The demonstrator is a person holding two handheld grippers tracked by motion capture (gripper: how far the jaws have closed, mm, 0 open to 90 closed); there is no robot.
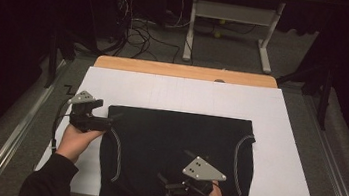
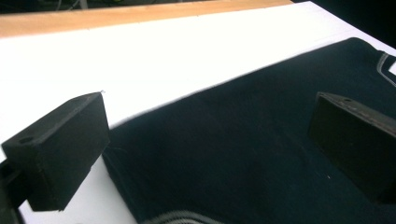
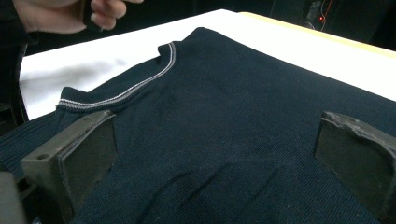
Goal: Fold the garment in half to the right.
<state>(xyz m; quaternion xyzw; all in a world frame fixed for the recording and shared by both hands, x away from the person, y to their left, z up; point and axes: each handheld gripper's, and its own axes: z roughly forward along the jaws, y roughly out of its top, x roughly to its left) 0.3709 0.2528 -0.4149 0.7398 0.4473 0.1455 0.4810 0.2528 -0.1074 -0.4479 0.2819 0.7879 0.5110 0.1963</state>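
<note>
Lying flat on the white board (image 1: 283, 141), a dark knitted garment (image 1: 176, 148) is seen in the high view with its straight folded edge toward the far side of the table (image 1: 186, 71) and its pale-trimmed curved openings at the left and right sides. Its long axis cannot be told with certainty; the visible part is roughly as wide as it is deep, and the near end is covered by the hands.

The left gripper (image 1: 112, 119) is held at the garment's far-left corner, jaws pointing right. In the left gripper view its jaws are spread wide, one over bare board and one over the fabric, with nothing between them.

The right gripper (image 1: 165, 180) is held over the near edge of the garment. In the right gripper view its jaws are likewise wide apart above the knit; a trimmed opening (image 3: 135, 84) and the other hand (image 3: 70, 14) are shown beyond.
</note>
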